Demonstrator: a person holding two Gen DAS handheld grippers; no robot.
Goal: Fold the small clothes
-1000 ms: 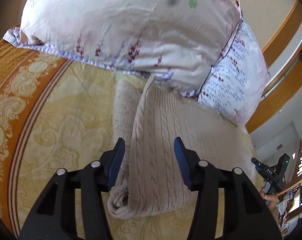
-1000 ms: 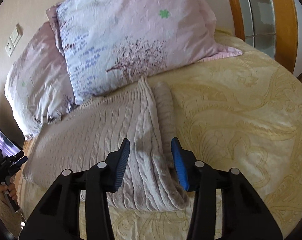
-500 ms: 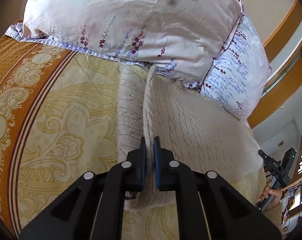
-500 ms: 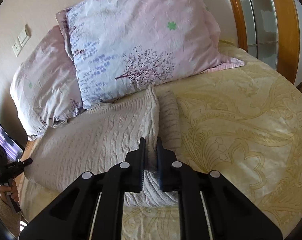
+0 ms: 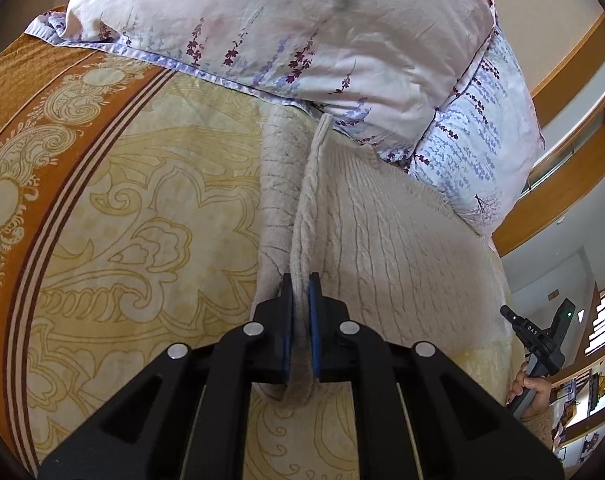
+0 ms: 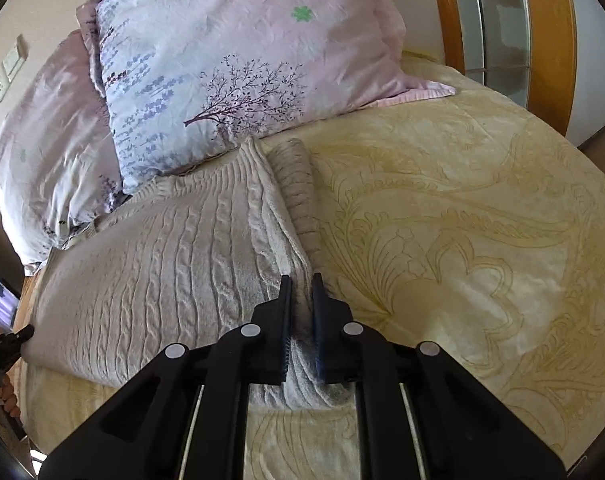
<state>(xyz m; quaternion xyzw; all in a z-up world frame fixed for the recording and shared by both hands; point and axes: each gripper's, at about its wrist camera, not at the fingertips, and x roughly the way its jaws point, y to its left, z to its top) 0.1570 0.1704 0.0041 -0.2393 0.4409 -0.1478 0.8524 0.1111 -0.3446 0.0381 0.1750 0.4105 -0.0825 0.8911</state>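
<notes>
The left hand-held gripper (image 5: 300,280) is pressed together on a raised ridge at the left side edge of the beige cable-knit sweater (image 5: 382,240), near its hem. The sweater lies flat on the cream-and-gold patterned bedspread (image 5: 142,220), its far end touching the pale floral pillows (image 5: 282,28). A sleeve lies folded alongside the pinched ridge, to its left in the left wrist view.

The right hand-held gripper (image 6: 300,280) is likewise closed on a ridge of knit (image 6: 174,248) at the garment's opposite side edge, where a second sleeve lies just beside it on the bedspread (image 6: 462,220), below the pillows (image 6: 242,48).

The knit looks thick, soft and limp, light enough to lift by two pinches, but likely to sag and stretch between them. Holding doubled fabric at the edges, as now, probably gives a firmer bite than a single layer would.

The neckline is tucked against the pillows and hard to make out. The black gripper bodies cover the hem corners, so how many layers each pinch holds cannot be told. The other gripper appears only at the margin of each view, with part of the person's hand.
</notes>
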